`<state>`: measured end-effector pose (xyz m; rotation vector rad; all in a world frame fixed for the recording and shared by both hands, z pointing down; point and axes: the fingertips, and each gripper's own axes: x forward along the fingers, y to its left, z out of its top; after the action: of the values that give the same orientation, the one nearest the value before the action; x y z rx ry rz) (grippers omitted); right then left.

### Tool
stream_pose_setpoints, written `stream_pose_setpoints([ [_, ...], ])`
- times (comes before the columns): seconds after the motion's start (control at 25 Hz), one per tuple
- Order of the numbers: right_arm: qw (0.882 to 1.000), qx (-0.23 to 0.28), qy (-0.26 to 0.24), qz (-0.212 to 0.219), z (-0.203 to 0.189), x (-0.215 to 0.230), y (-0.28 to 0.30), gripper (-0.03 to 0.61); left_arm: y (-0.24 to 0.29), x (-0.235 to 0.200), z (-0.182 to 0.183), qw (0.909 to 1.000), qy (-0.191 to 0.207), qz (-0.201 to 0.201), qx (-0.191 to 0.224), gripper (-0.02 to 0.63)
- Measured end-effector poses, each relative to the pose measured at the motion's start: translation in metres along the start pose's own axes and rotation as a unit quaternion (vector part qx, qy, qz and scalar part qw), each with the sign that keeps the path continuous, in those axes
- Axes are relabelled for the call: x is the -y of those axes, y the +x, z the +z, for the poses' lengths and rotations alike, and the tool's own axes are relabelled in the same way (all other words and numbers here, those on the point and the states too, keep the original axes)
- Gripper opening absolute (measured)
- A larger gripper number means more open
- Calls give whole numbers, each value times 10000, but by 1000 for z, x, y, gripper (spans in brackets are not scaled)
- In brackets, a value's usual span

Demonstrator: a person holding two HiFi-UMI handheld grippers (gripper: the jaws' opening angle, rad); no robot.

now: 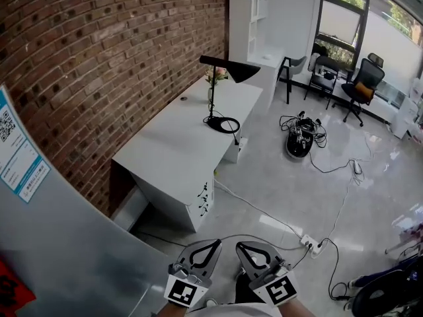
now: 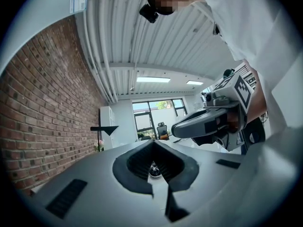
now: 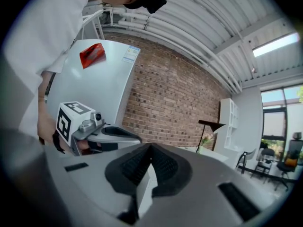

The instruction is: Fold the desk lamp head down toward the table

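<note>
A black desk lamp (image 1: 228,67) stands on a white desk (image 1: 173,152) against the brick wall, far ahead of me. Its cone head sits level on a thin upright pole above a round base (image 1: 222,125). The lamp also shows small in the left gripper view (image 2: 105,129) and in the right gripper view (image 3: 211,125). My left gripper (image 1: 213,244) and right gripper (image 1: 243,247) hang side by side at the bottom of the head view, well short of the desk. Both are shut with nothing between the jaws. Each gripper view shows its own shut gripper, left (image 2: 154,143) and right (image 3: 150,148).
A flower vase (image 1: 213,79) stands beside the lamp. A grey cabinet (image 1: 59,249) fills the left foreground. Cables and a power strip (image 1: 310,244) cross the floor, with a small machine (image 1: 301,137) further on. Office chairs (image 1: 360,88) stand by the windows.
</note>
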<state>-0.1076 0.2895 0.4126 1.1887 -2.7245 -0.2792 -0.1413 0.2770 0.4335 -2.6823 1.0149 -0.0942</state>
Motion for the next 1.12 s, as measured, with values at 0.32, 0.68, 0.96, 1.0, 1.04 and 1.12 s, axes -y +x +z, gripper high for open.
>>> stream_pose_setpoints([
  [0.32, 9994, -71, -302, 140, -20, 105, 34, 15, 109, -34, -12, 10000, 19, 1, -84, 6],
  [0.68, 9980, -121, -424, 448, -46, 227, 65, 15, 241, -69, -21, 9996, 58, 195, -178, 6],
  [0.96, 9978, -16, -387, 545, -61, 297, 73, 15, 310, -83, -25, 9988, 70, 408, -270, 6],
  [1.0, 9977, -49, -380, 566, -63, 301, 74, 15, 314, -85, -26, 9987, 45, 431, -283, 6],
  [1.04, 9975, -63, -369, 593, -64, 303, 75, 15, 317, -85, -27, 9985, 9, 454, -297, 6],
  [1.12, 9974, -32, -340, 633, -62, 309, 78, 15, 323, -87, -28, 9983, 6, 464, -354, 6],
])
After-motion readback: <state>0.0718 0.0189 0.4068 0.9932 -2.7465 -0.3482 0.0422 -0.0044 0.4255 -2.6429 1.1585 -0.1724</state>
